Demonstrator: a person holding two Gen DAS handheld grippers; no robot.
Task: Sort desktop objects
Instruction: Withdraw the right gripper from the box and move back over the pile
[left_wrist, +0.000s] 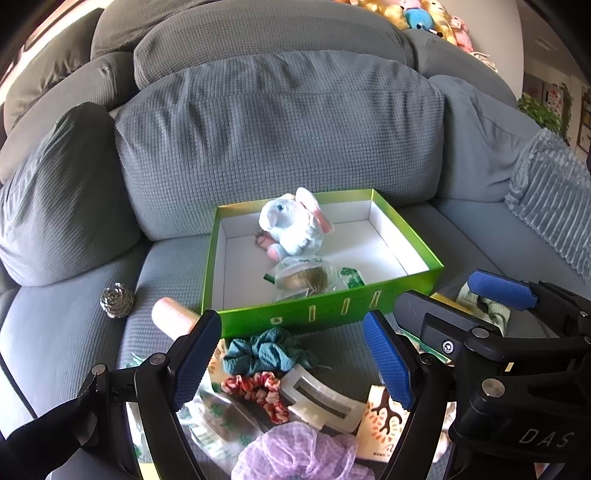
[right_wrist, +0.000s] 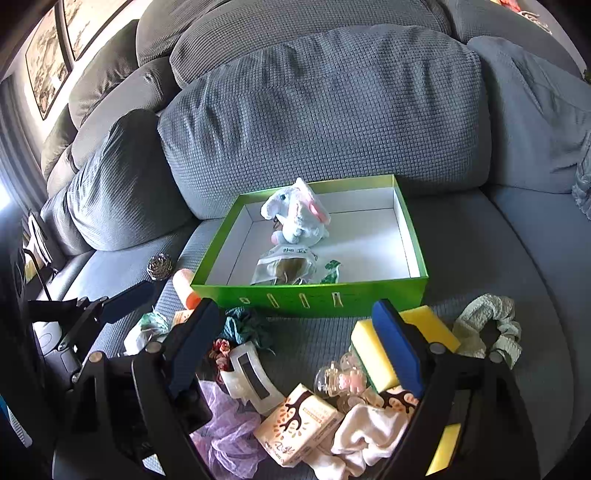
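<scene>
- A grey waffle-weave fabric sofa (left_wrist: 280, 122) serves as the work surface, its back cushions rising behind everything.
- The open green cardboard box (left_wrist: 332, 306) sits on the seat, already holding a white plush rabbit (left_wrist: 291, 225) and a clear printed packet (left_wrist: 306, 280).
- The left gripper (left_wrist: 295, 365) and right gripper (right_wrist: 295, 358) both hover with jaws apart and empty over the loose pile in front of the box.
- Risk: the white plastic hair claw (right_wrist: 247, 376) lies touching the red patterned scrunchie (left_wrist: 258, 387) and lilac mesh puff (left_wrist: 295, 450); a careless grab may snag them together.
- The yellow sponge (right_wrist: 373, 354) sits behind the right finger, crowding the tissue pack (right_wrist: 299, 424).
- A silver steel scourer (left_wrist: 117, 298) lies well apart, left.
</scene>
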